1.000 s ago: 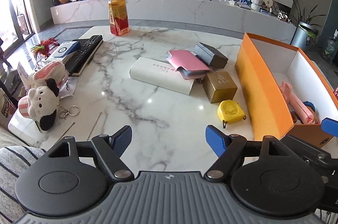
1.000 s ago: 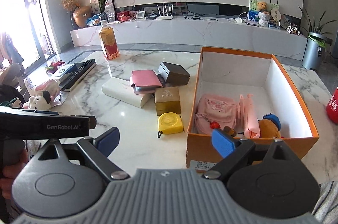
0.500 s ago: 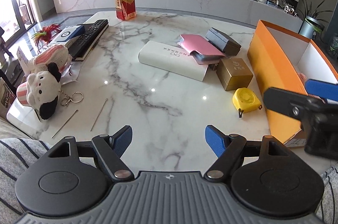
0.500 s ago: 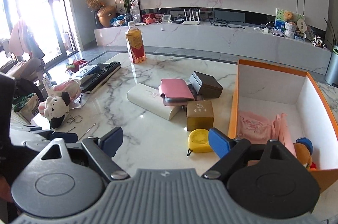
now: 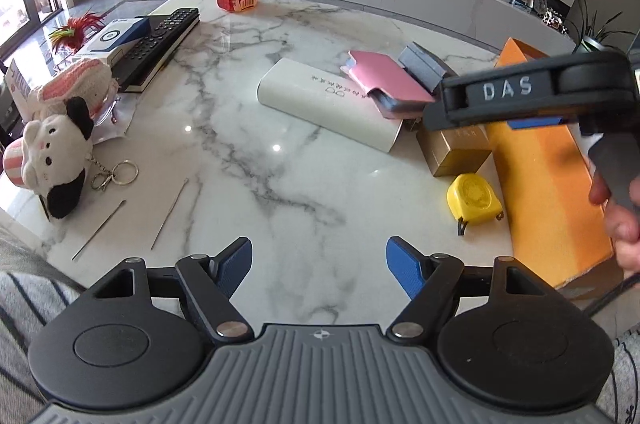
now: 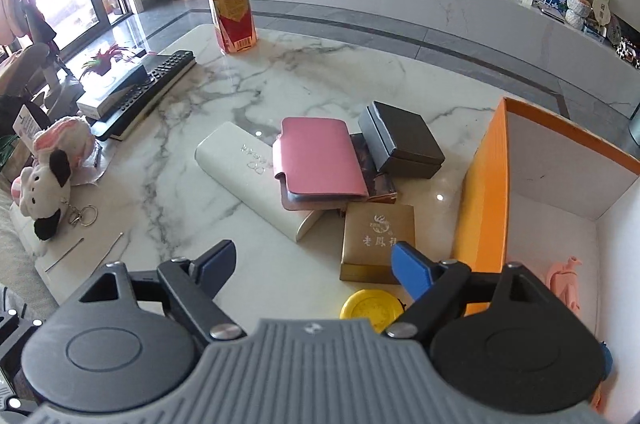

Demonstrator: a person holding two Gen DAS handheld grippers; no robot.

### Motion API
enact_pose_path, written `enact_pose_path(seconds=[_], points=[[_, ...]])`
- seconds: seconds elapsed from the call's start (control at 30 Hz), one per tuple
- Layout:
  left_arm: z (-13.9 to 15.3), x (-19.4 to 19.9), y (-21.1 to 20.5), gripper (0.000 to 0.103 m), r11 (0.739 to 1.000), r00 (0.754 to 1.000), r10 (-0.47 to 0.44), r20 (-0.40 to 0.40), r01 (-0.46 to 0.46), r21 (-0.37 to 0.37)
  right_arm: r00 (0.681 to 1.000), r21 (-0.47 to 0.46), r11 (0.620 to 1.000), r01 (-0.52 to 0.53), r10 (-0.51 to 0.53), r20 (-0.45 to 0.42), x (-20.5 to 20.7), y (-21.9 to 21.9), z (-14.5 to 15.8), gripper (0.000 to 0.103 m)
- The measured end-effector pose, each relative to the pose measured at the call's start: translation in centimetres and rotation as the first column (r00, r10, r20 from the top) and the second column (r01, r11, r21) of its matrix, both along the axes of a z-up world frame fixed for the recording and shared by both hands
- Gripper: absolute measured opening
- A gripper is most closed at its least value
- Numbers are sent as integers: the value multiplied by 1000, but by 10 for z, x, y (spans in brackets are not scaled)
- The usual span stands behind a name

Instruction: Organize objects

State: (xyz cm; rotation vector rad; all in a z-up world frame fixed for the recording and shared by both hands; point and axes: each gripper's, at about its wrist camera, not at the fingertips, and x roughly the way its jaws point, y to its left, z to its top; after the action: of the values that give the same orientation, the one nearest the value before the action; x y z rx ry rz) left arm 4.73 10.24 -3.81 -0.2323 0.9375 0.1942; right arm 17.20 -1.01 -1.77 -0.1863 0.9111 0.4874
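At the table's [image 5: 248,128] left edge the plush cow [image 5: 52,160] lay partly cut off. The left tongs [image 5: 319,264] stood released over bare marble. The yellow tape measure [image 6: 370,306], beside the orange box [image 6: 486,184] near the right edge, was half hidden under the right tongs [image 6: 314,258], released and empty, jaws just narrowing; earlier the whole tape showed. The right tongs' body now masked the gold box [image 5: 456,152] in the left view.

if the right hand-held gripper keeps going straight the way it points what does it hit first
Probably the gold box, just ahead by the right hand-held gripper's right fingertip, though the yellow tape measure lies nearer and lower; depth is hard to judge.
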Motion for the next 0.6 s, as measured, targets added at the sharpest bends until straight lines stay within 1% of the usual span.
enact_pose_path(seconds=[0.2, 0.23, 0.27, 0.3, 0.33, 0.4, 0.47, 0.6], points=[[8, 42, 14, 87, 998, 999, 41, -23, -40, 40, 995, 25, 996, 86, -85, -48, 9, 2, -15, 85], [9, 48, 17, 87, 998, 999, 42, -27, -40, 52, 992, 30, 994, 108, -106, -66, 11, 0, -18, 85], [9, 55, 18, 91, 997, 999, 32, -35, -29, 66, 989, 27, 991, 129, -127, -80, 13, -2, -22, 85], [9, 61, 18, 89, 997, 999, 16, -44, -12, 82, 985, 30, 988, 150, -146, -88, 15, -5, -24, 84], [8, 66, 18, 89, 995, 999, 10, -46, -6, 96, 981, 47, 984, 173, -168, -100, 19, -11, -25, 83], [6, 74, 18, 89, 994, 999, 17, -49, -12, 111, 976, 40, 981, 187, -181, -119, 24, -16, -26, 69], [3, 82, 19, 89, 994, 998, 5, -66, 2, 109, 975, 12, 983, 182, -179, -128, 27, -18, -29, 64], [-4, 88, 19, 89, 994, 997, 5, -82, 3, 106, 964, -23, 976, 218, -219, -149, 35, -31, -38, 64]])
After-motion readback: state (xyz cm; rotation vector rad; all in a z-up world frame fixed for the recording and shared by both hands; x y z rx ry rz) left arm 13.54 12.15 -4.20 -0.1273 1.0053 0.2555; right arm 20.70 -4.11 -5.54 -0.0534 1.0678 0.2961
